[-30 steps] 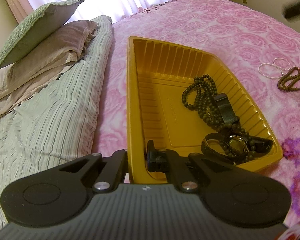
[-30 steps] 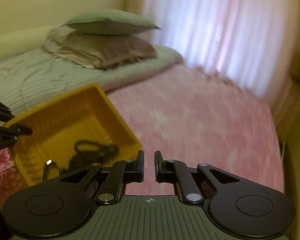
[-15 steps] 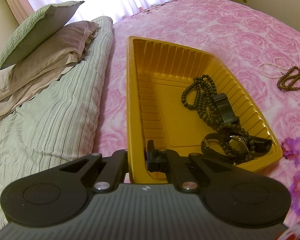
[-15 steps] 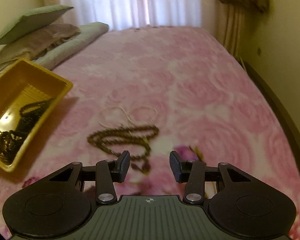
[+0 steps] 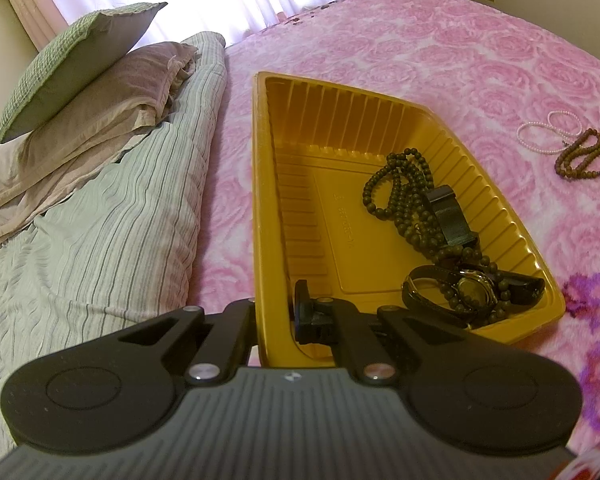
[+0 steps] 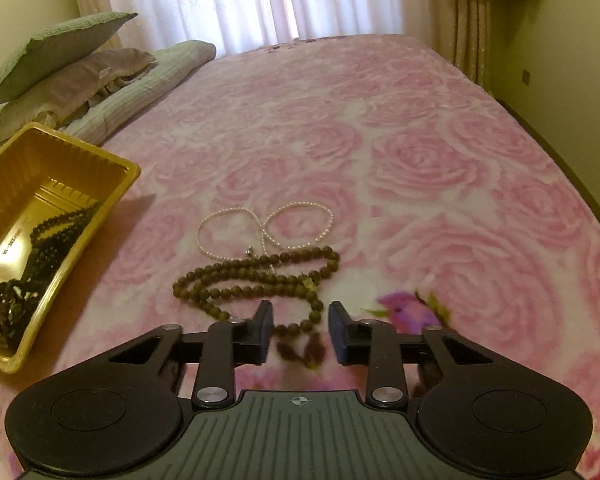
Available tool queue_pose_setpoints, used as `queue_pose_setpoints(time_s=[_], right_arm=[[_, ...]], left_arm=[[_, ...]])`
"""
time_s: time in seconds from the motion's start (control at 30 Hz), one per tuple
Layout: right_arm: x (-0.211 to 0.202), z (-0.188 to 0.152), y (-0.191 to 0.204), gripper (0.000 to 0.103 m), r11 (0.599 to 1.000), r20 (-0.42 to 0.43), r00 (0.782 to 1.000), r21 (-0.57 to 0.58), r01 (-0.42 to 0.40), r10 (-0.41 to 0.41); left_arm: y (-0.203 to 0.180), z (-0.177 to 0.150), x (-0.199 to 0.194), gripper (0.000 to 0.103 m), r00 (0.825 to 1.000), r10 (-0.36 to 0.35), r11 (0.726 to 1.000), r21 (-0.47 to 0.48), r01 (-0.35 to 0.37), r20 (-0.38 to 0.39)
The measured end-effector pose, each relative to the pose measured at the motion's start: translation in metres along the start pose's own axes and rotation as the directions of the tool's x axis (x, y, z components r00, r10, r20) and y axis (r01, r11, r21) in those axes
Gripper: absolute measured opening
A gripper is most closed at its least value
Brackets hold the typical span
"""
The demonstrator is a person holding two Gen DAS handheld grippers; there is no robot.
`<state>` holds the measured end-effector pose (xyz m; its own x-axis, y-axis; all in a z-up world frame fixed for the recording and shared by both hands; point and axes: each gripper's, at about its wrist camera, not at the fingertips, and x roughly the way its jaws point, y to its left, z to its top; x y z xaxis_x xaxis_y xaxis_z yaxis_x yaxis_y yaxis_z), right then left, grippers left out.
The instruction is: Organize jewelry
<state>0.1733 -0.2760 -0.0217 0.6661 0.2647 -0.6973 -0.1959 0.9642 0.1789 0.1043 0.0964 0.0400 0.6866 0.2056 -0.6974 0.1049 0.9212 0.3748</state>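
- The left gripper is clamping the near wall of the yellow tray; a slip risks spilling it.
- The right gripper is hanging spread over the brown beads on the bedspread; the touching pearl strand risks snagging.

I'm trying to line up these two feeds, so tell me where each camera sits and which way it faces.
Left wrist: rides on the left hand-held gripper, looking along the bed toward the pillows; its fingers clamp the yellow tray wall.
Right wrist: rides on the right hand-held gripper, open, low over the pink bedspread, facing the curtained window, the brown bead string just ahead.
Shared: tray, brown beads, pearl strand, pillows.
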Motion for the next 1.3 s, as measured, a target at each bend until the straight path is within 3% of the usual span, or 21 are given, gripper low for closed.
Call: queue_pose_setpoints(time_s=[0.17, 0.27, 0.37, 0.63, 0.7, 0.93, 1.1, 1.2, 1.23, 1.3], right_arm=[[0.009, 0.002, 0.0, 0.022, 0.999, -0.039, 0.999, 0.017, 0.03, -0.029], [0.005, 0.001, 0.004, 0.006, 0.999, -0.043, 0.999, -0.02, 0.031, -0.032], [-0.007, 0.001, 0.005, 0.004, 0.999, -0.031, 0.999, -0.036, 0.015, -0.016], [-0.06, 0.029, 0.018, 0.004, 0.993, 0.097, 0.995, -0.118, -0.003, 0.015], [-0.077, 0.04, 0.022, 0.0, 0.989, 0.139, 0.99, -0.145, -0.001, 0.022], [-0.115, 0.07, 0.033, 0.0, 0.97, 0.228, 0.974, -0.238, 0.039, 0.017], [-0.1, 0.065, 0.022, 0.0, 0.978, 0.18, 0.984, -0.209, 0.021, 0.018], [-0.075, 0.049, 0.01, 0.001, 0.986, 0.094, 0.996, -0.164, 0.005, 0.01], [-0.068, 0.044, 0.007, 0.005, 0.988, 0.068, 0.998, -0.156, 0.009, 0.002], [-0.054, 0.031, -0.002, 0.029, 0.989, 0.022, 0.999, -0.145, 0.028, -0.025]], left_arm=[[-0.001, 0.001, 0.0, 0.003, 1.0, 0.001, 1.0, 0.002, -0.001, -0.001], [0.0, 0.001, -0.001, 0.003, 1.0, 0.0, 1.0, 0.002, 0.0, -0.001], [0.0, 0.001, -0.001, 0.003, 1.0, 0.001, 1.0, 0.003, -0.001, -0.001], [-0.001, 0.001, -0.001, 0.003, 1.0, 0.001, 1.0, 0.006, -0.001, 0.001], [-0.001, 0.0, -0.001, 0.003, 1.0, 0.0, 1.0, 0.005, 0.0, 0.002], [-0.003, 0.0, -0.002, 0.003, 1.0, 0.001, 1.0, 0.005, -0.001, 0.006], [-0.003, 0.0, -0.002, 0.003, 1.0, 0.001, 1.0, 0.005, -0.001, 0.006], [-0.002, 0.0, -0.002, 0.003, 1.0, -0.001, 1.0, 0.001, 0.001, 0.006], [-0.003, 0.0, -0.002, 0.003, 1.0, 0.0, 1.0, 0.003, 0.0, 0.006], [-0.002, 0.0, -0.002, 0.003, 1.0, 0.0, 1.0, 0.003, 0.0, 0.005]])
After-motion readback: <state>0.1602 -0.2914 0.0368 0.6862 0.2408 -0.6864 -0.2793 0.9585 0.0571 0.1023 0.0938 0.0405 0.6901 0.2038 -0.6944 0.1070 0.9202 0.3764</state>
